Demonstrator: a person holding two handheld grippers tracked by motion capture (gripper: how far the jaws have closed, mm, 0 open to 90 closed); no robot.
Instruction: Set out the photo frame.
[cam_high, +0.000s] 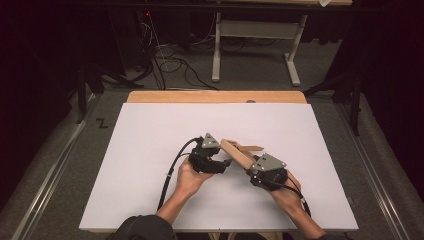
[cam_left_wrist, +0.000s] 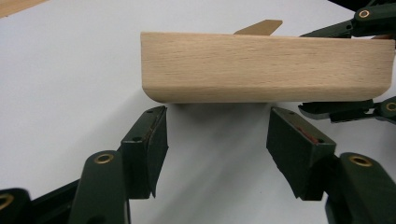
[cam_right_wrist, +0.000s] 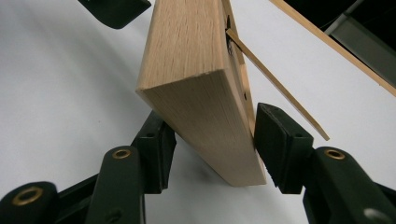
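Near the middle of the high view, a pale wooden block with rounded corners (cam_high: 236, 153) is seen on the big white table top (cam_high: 150, 150). It slants from the upper left down to the lower right. A thin flat wooden strip (cam_high: 251, 148) is stuck to the side of the block and points to the right.

At the lower right end of the block, the right gripper (cam_high: 256, 171) is held by a hand (cam_high: 289, 192) that comes up from the bottom of the frame. In the right gripper view, the end of the block (cam_right_wrist: 205, 116) is set between the two black jaws. The right pad (cam_right_wrist: 273, 140) is pressed against the side of the block. The left pad (cam_right_wrist: 161, 144) is close against the other side, but it cannot be told if it is touching. So a full grip cannot be told.

Just left of the block in the high view, the left gripper (cam_high: 225, 162) is held by the other hand (cam_high: 187, 177). A black cable (cam_high: 172, 167) is trailed down from it toward the bottom of the frame. In the left gripper view, the long side of the block (cam_left_wrist: 266, 67) is seen across the top of the frame, lying on the white table. The two black jaws are spread wide at the bottom of the frame. Nothing is held between them, and a gap of white table is seen between the pads (cam_left_wrist: 152, 135) and the block.
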